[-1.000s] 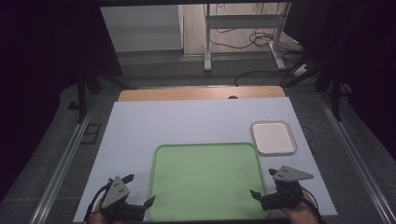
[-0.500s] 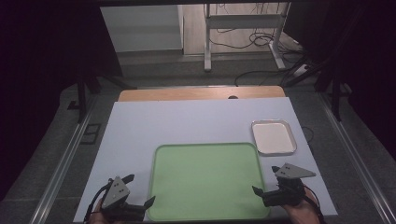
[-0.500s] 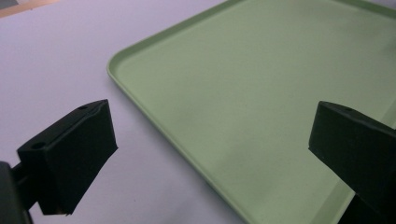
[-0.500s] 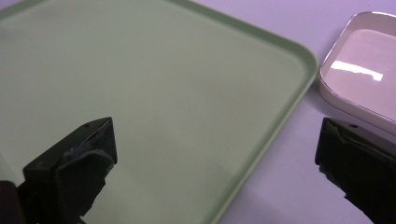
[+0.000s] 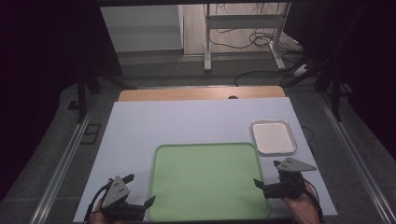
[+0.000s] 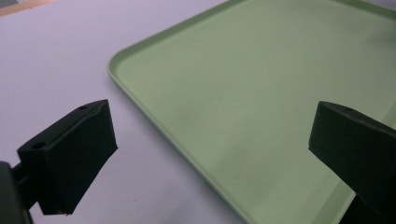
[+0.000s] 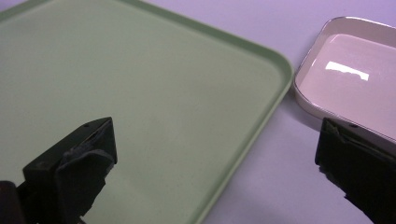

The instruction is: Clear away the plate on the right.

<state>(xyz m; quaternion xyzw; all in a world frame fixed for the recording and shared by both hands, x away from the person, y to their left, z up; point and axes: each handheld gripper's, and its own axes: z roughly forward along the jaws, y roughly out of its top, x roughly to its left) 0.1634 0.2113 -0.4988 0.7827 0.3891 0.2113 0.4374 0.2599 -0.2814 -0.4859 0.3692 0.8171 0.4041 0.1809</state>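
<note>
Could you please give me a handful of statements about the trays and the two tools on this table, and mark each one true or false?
1. The green tray has nothing on it. True.
2. The small white tray sits inside the green tray. False: it rests on the table beside the green tray's far right corner, apart from it.
3. The left tool has its jaws wide apart and grips nothing. True.
4. The right tool is shut on the white tray's rim. False: its jaws stand open, holding nothing.
5. The white tray holds a pile of food. False: it is bare and glossy.
</note>
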